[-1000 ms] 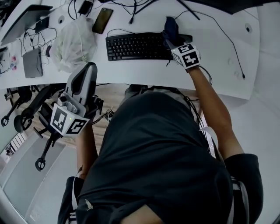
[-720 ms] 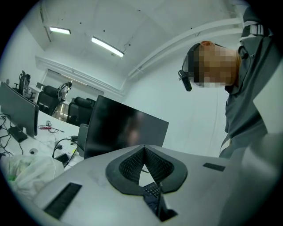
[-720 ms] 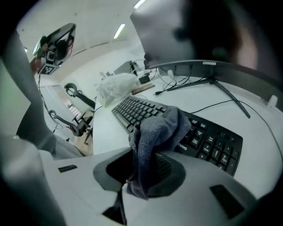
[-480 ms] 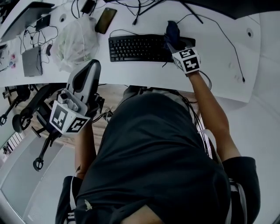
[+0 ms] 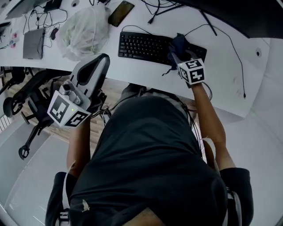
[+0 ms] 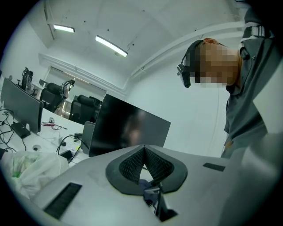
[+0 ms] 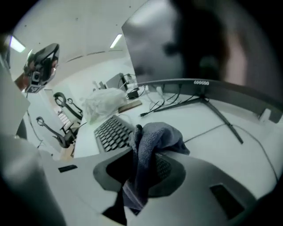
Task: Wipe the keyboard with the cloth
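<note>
A black keyboard [image 5: 143,44] lies on the white desk [image 5: 132,70]. On its right end rests a dark blue cloth [image 5: 178,43], and my right gripper [image 5: 174,52] is shut on that cloth. In the right gripper view the cloth [image 7: 154,134] bunches up out of the right gripper [image 7: 143,167], with the keyboard [image 7: 111,131] just beyond it to the left. My left gripper [image 5: 93,66] is held off the desk, in front of its near edge and left of the keyboard. In the left gripper view the left gripper [image 6: 143,150] points up into the room, jaws together with nothing between them.
A white plastic bag [image 5: 84,28] and a phone [image 5: 120,13] lie left of and behind the keyboard. Cables and a monitor stand [image 7: 199,99] run behind it, under a large monitor [image 7: 194,39]. An office chair base [image 5: 26,110] stands on the floor at left.
The head view has shifted, so the desk sits lower and more tilted in frame. The right gripper stays on the keyboard's right end with the cloth; the left gripper stays raised off the desk.
</note>
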A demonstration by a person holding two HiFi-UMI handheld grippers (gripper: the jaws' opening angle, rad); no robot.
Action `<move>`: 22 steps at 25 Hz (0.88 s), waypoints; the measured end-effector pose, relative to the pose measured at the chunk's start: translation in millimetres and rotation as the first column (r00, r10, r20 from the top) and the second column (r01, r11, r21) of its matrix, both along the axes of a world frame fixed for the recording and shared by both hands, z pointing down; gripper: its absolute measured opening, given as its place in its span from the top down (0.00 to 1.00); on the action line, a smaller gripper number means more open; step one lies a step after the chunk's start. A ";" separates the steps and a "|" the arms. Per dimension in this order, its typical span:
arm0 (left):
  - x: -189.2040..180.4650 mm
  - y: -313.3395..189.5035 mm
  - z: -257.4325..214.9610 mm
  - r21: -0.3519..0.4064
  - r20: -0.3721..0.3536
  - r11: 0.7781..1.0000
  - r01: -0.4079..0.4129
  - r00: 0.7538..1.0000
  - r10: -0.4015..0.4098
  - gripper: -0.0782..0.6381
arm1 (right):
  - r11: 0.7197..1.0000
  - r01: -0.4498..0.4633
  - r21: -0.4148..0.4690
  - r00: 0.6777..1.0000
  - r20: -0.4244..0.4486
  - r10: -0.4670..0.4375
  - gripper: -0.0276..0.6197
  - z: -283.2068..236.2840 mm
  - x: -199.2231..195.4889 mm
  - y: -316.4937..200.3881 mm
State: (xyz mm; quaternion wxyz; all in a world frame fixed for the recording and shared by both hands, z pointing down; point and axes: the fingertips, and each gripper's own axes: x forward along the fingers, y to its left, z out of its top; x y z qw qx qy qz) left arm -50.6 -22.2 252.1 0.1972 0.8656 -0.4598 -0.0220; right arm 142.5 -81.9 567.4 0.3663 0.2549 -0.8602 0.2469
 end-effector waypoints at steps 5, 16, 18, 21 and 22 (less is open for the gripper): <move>-3.3 6.7 -6.4 0.031 -0.003 1.000 0.001 1.000 -0.001 0.88 | 0.997 -0.029 -0.068 0.999 -0.030 0.027 0.83 11.0 -14.8 7.3; -53.9 18.5 -6.7 0.035 -0.032 0.997 0.070 0.997 -0.069 0.88 | 0.999 -0.039 -0.001 0.999 -0.032 0.039 0.83 -3.6 -43.1 -31.8; -55.9 22.0 -8.1 0.043 -0.031 0.997 0.070 0.997 -0.068 0.88 | 0.997 -0.038 -0.069 0.999 -0.020 0.037 0.83 5.3 -46.7 4.1; -63.9 26.3 -5.7 0.041 -0.044 0.996 0.076 0.996 -0.074 0.88 | 0.991 0.034 -0.127 0.999 -0.007 -0.035 0.83 9.0 -54.3 73.6; -67.8 28.0 -4.1 0.036 -0.048 0.996 0.080 0.996 -0.078 0.88 | 0.989 0.059 -0.138 0.998 -0.013 -0.061 0.83 10.0 -57.0 80.8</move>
